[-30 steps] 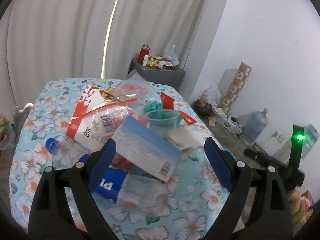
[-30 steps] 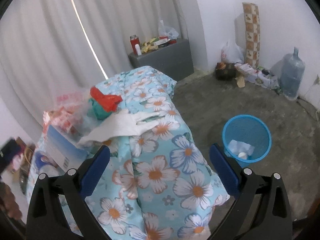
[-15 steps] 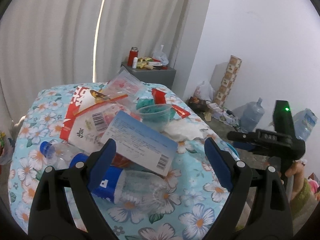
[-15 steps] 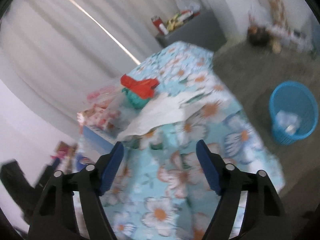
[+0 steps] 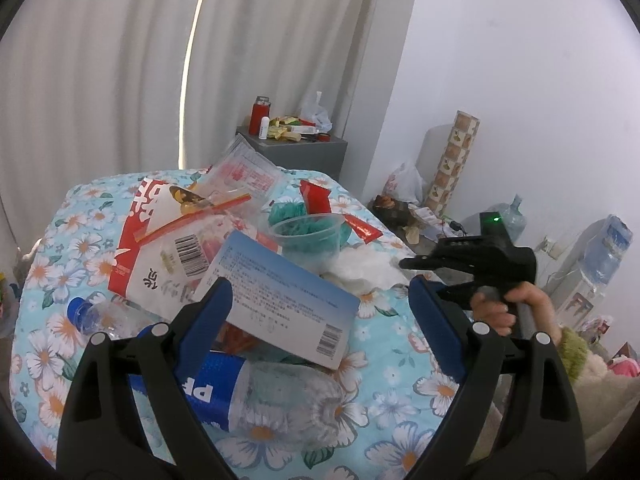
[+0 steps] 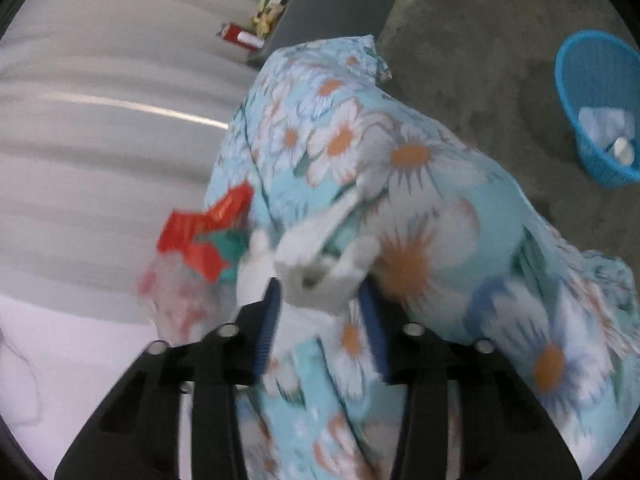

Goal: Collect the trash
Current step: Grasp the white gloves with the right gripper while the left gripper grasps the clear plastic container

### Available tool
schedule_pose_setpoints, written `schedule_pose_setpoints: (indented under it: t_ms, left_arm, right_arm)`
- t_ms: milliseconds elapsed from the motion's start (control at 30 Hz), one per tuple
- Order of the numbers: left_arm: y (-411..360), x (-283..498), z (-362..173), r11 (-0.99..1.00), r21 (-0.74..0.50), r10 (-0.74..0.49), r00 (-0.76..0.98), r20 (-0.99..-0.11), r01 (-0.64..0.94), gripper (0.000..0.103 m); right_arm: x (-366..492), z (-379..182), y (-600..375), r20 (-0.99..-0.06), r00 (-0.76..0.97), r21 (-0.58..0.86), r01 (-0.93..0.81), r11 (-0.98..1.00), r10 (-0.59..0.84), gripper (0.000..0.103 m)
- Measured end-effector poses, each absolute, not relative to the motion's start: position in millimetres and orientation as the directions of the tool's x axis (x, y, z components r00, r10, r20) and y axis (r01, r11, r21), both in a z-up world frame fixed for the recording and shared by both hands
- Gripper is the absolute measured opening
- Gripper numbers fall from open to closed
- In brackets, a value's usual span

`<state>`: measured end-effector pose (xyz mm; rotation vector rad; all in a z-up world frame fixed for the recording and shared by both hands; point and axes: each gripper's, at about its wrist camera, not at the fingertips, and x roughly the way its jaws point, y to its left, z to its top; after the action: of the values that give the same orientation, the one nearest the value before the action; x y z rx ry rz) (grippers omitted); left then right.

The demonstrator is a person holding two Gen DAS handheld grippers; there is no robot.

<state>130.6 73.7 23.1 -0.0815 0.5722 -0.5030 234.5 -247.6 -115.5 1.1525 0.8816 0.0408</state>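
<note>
White tissue (image 6: 320, 256) sits between the right gripper (image 6: 320, 320) pads, which have just been closing on it for transfer to the blue basket (image 6: 596, 92); left gripper (image 5: 320, 312) stays spread.

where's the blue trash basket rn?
Right wrist view, upper right: the blue basket stands on the concrete floor, apart from the floral-covered table.

The left wrist view looks down over the littered flowered tablecloth (image 5: 80, 248) toward the curtained corner; the right wrist view, blurred and apparently rolled, sits close at its edge; both share the white tissue (image 5: 364, 270)
</note>
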Motion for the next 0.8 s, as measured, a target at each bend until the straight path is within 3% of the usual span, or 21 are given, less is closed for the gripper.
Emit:
schedule_pose_setpoints:
  t_ms: [67, 233, 800]
  left_arm:
    - [74, 131, 22, 0.876, -0.216, -0.478, 0.721, -0.501, 0.431, 0.083]
    - [74, 133, 22, 0.877, -0.221, -0.476, 0.715, -0.511, 0.426, 0.079]
    - [21, 155, 37, 0.843, -0.207, -0.52, 0.652, -0.552, 0.497, 0.058]
  right_arm:
    - [241, -117, -249, -0.573, 0.688, 0.811, 0.397, 0.43, 0.445, 0.033]
    - [247, -122, -250, -0.557, 0.693, 0.825, 0.395, 0.405, 0.458, 0.008]
    - [132, -76, -287, -0.531, 0.739, 0.815, 0.311, 0.489, 0.415, 0.006]
